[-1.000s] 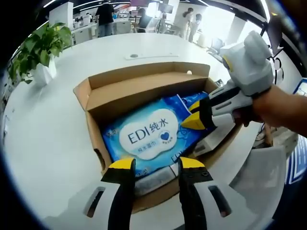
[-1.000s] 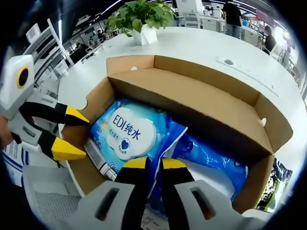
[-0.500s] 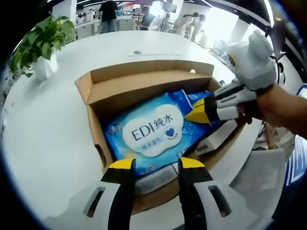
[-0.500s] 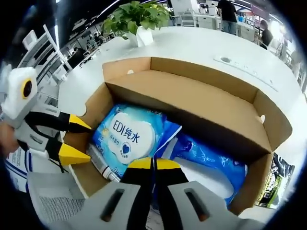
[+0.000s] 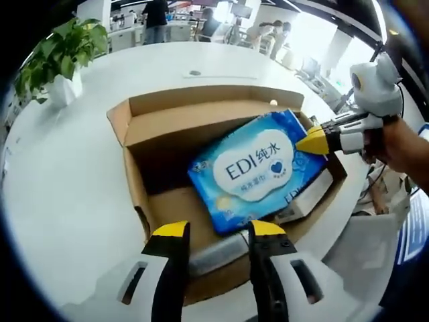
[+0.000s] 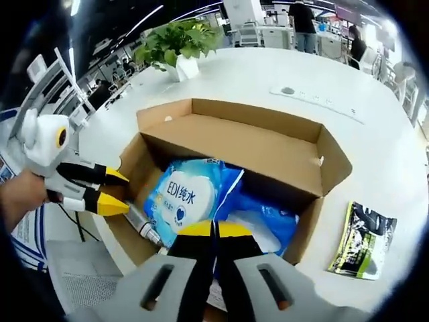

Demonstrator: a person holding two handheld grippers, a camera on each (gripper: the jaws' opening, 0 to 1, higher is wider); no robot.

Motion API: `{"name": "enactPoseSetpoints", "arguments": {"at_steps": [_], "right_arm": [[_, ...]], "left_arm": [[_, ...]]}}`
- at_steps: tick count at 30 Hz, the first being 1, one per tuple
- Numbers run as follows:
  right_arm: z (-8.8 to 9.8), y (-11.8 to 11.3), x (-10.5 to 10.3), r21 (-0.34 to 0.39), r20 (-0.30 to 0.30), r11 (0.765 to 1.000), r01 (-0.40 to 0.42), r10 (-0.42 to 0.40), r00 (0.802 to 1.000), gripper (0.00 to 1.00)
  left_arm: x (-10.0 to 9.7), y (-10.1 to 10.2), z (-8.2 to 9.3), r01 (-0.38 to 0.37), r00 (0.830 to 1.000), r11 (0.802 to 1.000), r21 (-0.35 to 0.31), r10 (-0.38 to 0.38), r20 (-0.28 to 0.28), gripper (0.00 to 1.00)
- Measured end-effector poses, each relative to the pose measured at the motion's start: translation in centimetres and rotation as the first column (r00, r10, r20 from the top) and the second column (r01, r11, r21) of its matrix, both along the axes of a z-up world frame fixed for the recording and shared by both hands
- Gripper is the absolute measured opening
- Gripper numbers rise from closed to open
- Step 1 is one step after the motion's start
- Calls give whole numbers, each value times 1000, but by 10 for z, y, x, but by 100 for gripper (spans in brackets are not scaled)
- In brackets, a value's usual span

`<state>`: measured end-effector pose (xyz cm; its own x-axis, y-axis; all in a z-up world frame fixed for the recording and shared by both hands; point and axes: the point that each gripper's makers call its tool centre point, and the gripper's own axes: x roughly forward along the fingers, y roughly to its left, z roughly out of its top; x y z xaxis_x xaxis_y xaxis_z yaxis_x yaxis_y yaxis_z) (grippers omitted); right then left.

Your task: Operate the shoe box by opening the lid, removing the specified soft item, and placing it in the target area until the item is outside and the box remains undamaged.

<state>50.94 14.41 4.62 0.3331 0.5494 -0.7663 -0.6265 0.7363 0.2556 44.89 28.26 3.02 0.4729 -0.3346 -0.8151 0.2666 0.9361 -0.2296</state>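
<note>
Plant [image 5: 57, 57] standing far left on the white table [image 5: 60, 194]. Box [image 5: 137, 194] lying open, lid folded back, so the opening looks done; walls appearing intact. Left gripper [image 5: 216, 231] waiting at the box's near edge, jaws apart, gripping nothing.

Wipes pack [image 5: 258, 171] tilting up inside the box, one corner rising toward the right wall. Right gripper [image 5: 315, 141] pinching that corner, jaws pressed together on the pack in the right gripper view [image 6: 214, 229]. Removal appears under way; the pack is not yet outside, and placing remains.

Also inside: a tube [image 5: 214, 251] along the near wall. Dark packet [image 6: 362, 240] lying on the table right of the box.
</note>
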Motion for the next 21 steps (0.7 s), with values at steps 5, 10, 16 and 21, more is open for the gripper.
{"name": "enactPoseSetpoints", "arguments": {"at_steps": [5,10,16,21], "right_arm": [[-11,-11,-2,-16,-4,1000,10,-10,1000,0],[-16,-14,-3,-36,7,999,0,0,1000,0],[-19,-16,-2,-43,7,999,-1,2,1000,0],[-21,-17,-1,-43,7,999,-6,7,1000,0]], "left_arm": [[5,-8,3,5,1000,1000,-19,-5,-1,33],[14,-18,5,11,1000,999,-31,-11,-2,31],[28,-20,-7,-36,997,997,-73,31,-71,31],[39,-21,-12,-53,996,995,-83,46,-80,30]]}}
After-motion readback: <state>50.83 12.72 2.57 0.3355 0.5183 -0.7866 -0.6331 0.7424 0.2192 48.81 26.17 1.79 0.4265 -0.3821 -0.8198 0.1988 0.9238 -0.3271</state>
